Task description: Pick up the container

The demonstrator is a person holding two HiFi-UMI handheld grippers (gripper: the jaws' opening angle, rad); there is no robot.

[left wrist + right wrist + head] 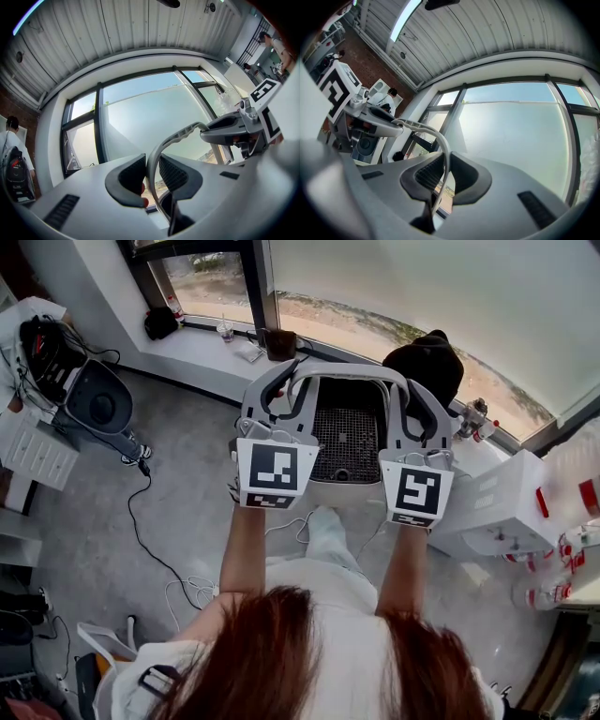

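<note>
The container (348, 486) is a white bin with a dark mesh inside and a pale arched handle (347, 371). It hangs in front of the person, above the floor. My left gripper (277, 390) is shut on the left end of the handle and my right gripper (418, 407) on the right end. In the left gripper view the handle (165, 143) runs up between the ribbed pads of the left gripper (151, 174), and the right gripper (234, 129) shows beyond. In the right gripper view the handle (443, 140) is pinched in the right gripper (444, 174).
A window sill (202, 348) ahead carries cups and a dark pot. A black bag (427, 362) lies just beyond the container. A white machine (511, 507) stands at the right, shelves and gear (56, 381) at the left. Cables (155, 549) trail across the grey floor.
</note>
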